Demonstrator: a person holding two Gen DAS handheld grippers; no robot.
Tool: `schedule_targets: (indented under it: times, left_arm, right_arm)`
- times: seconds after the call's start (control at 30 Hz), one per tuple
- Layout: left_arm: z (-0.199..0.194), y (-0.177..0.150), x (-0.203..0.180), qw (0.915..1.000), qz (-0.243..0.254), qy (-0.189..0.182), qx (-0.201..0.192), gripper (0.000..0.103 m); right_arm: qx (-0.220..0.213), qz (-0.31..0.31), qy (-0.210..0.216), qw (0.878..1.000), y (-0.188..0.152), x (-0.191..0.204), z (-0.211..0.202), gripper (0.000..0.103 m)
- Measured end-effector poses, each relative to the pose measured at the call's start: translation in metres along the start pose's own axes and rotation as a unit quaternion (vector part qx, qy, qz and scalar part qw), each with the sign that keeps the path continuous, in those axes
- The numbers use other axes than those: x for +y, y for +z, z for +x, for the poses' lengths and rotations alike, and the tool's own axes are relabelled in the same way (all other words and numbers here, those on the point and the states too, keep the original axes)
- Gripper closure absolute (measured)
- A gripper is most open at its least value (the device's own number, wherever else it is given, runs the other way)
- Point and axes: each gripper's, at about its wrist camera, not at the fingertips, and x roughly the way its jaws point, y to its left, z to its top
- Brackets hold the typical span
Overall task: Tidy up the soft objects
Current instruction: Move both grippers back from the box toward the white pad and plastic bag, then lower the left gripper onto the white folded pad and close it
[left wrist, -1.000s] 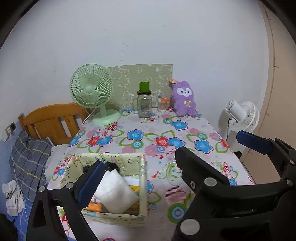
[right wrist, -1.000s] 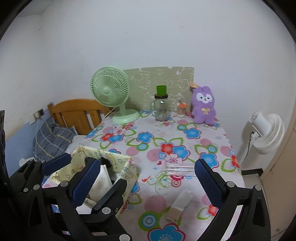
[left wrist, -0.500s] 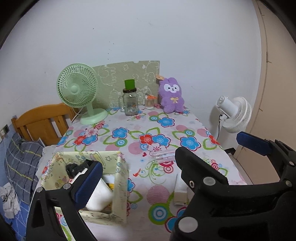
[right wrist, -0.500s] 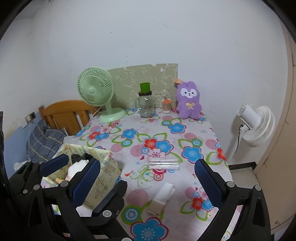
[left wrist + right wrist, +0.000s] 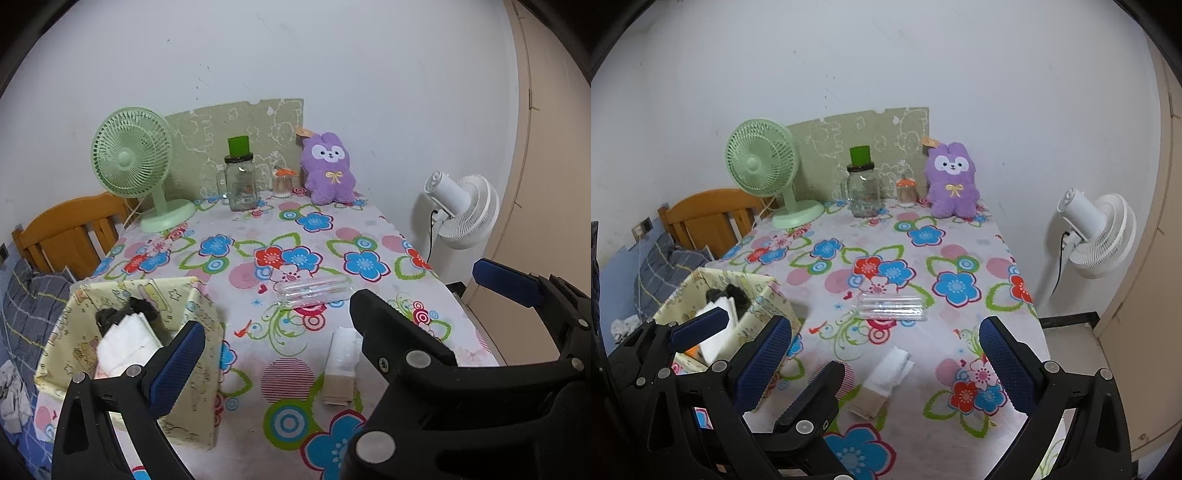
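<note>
My right gripper (image 5: 886,363) and left gripper (image 5: 332,306) both hang spread and empty above the white-and-tan tissue pack (image 5: 882,380) (light, squashy, I judge; pinch mid-body), yellow fabric storage box (image 5: 201,332) beside, purple plush rabbit (image 5: 951,181) farthest

Each hand-held gripper, left (image 5: 332,321) and right (image 5: 882,365), has black angular frames, silver round screws, and blue textured finger pads (image 5: 762,363).

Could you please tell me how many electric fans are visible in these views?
2: a green desk fan at the table's far left corner, and a white fan standing on the floor right of the table. None appears hidden.
</note>
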Motion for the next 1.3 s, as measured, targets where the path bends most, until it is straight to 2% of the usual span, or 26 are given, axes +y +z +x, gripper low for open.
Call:
schedule_targets:
  times: [0.17, 0.67, 0.9, 1.1, 1.3]
  left_arm:
    - [0.014, -0.006, -0.005, 0.9999, -0.007, 0.012, 0.005, 0.0]
    - [0.06, -0.023, -0.019, 0.998, 0.009, -0.005, 0.063, 0.004]
    - [0.08, -0.03, -0.024, 0.9961, 0.014, -0.013, 0.086, 0.013]
    - [0.093, -0.034, -0.028, 0.9945, 0.018, -0.02, 0.102, 0.015]
    - [0.104, -0.039, -0.032, 0.9918, 0.023, -0.034, 0.121, 0.03]
  right_arm:
    - [0.006, -0.003, -0.008, 1.0, -0.006, -0.008, 0.011, 0.0]
    - [0.059, 0.027, -0.019, 0.998, -0.03, -0.034, 0.056, 0.0]
    - [0.078, 0.037, -0.028, 0.996, -0.039, -0.043, 0.071, 0.0]
    - [0.092, 0.039, -0.038, 0.994, -0.045, -0.048, 0.082, 0.0]
    - [0.106, 0.041, -0.045, 0.993, -0.049, -0.052, 0.094, 0.0]
